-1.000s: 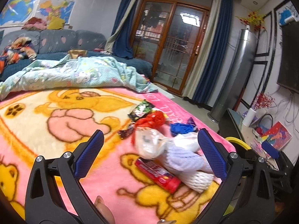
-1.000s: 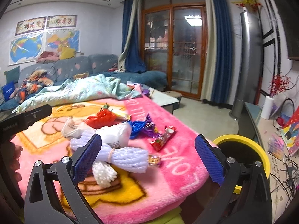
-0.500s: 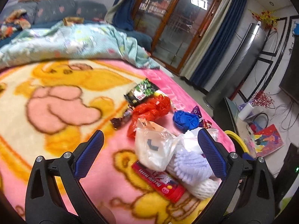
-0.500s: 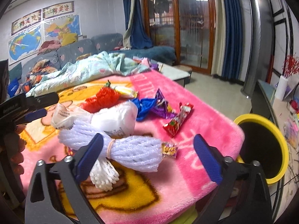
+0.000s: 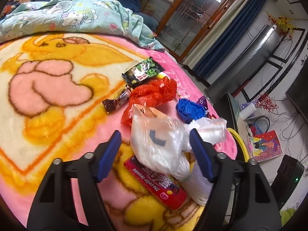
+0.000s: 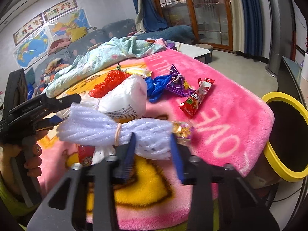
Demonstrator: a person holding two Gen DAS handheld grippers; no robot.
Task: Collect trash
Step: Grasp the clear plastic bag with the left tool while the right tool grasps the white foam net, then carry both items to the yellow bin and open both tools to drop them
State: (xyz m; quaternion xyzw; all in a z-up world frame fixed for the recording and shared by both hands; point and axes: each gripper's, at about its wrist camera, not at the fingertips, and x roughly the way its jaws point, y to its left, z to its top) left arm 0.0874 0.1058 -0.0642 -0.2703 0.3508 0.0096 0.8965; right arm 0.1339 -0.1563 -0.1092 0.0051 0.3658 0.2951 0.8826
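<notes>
Pink fleece blanket (image 6: 227, 115) with yellow cartoon figures covers the bed, and a light blue quilt (image 5: 77, 17) is bunched at its far side. Beside the bed corner stands a black bin with a yellow rim (image 6: 277, 98).

My left gripper (image 5: 156, 152) has its jaws apart around a clear plastic bag (image 5: 156, 140); the blue pads stand on both sides of the bag, but I cannot tell if they touch it. Under the bag lies a red candy box (image 5: 154, 181). Farther away I see a red plastic bag (image 5: 154, 92), a crumpled blue bag (image 5: 189, 109), a green and black snack packet (image 5: 143, 72) and a brown wrapper (image 5: 117, 101).

My right gripper (image 6: 153, 150) has its fingers narrow, one at each side of the end of a white foam net bundle (image 6: 150, 138) tied with a rubber band. The picture is blurred there, so I cannot tell if the grasp is firm. Just beside the bundle is a small gold candy wrapper (image 6: 182, 130). A red snack stick (image 6: 198, 97) and a purple wrapper (image 6: 176, 82) lie nearer to the bin.
</notes>
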